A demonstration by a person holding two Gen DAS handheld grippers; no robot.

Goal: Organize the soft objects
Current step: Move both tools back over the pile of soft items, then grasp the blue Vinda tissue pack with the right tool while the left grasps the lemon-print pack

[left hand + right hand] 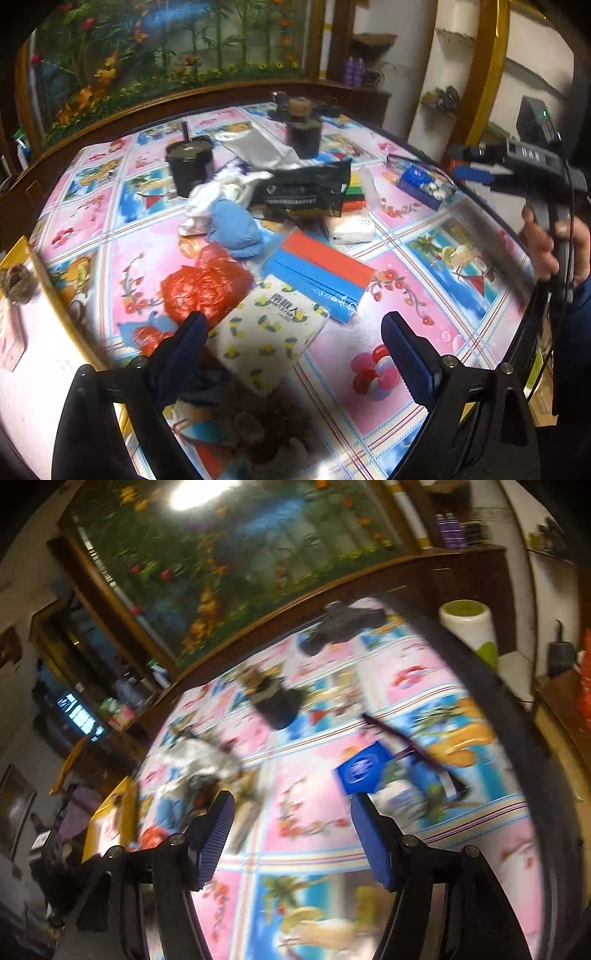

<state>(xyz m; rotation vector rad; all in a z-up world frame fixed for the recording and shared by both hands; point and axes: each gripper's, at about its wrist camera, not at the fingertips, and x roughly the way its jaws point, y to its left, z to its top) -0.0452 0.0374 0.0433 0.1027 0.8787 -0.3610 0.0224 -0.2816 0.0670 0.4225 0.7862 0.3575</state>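
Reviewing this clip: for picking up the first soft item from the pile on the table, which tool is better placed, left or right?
Left. The left tool is open right over the tissue pack, with the red plastic bag beside it. The right tool, also open, frames only bare tablecloth, with the pile off to its left.

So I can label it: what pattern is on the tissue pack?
White with small yellow lemons and green leaves; the tissue pack shows best in the left wrist view.
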